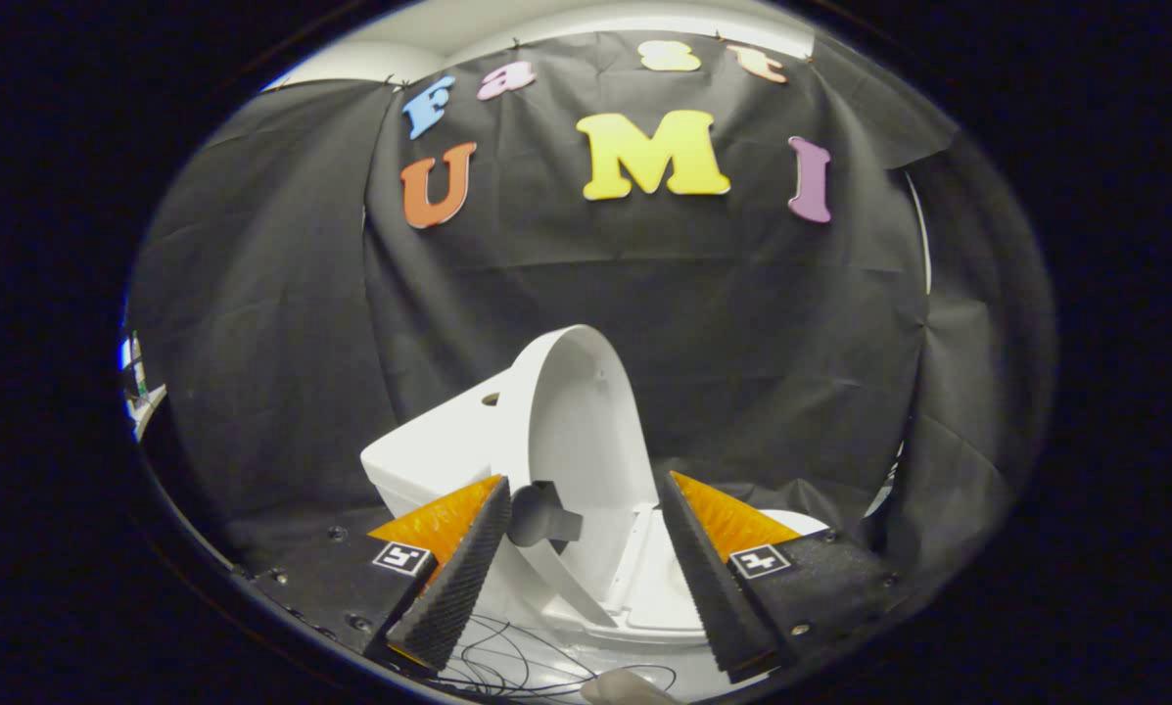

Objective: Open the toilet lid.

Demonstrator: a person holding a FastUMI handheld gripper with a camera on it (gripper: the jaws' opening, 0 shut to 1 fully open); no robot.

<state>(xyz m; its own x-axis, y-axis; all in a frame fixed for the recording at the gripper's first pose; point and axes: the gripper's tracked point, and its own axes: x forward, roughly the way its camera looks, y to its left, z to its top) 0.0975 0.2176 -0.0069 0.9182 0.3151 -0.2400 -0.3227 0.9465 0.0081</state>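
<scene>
Standing nearly upright against the tank (429, 450), the toilet lid (581, 411) rises just beyond my tongs (581, 509), whose fingers are spread apart and grip nothing. Finishing well, I judge, means backing away gently so the lid rests there.

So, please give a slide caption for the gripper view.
Open tongs face a white toilet with its lid already raised upright.

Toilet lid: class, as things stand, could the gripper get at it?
Probably yes. The toilet lid already stands raised, just ahead of the gripper, whose jaws are open with nothing between them and nothing blocking the way.
</scene>
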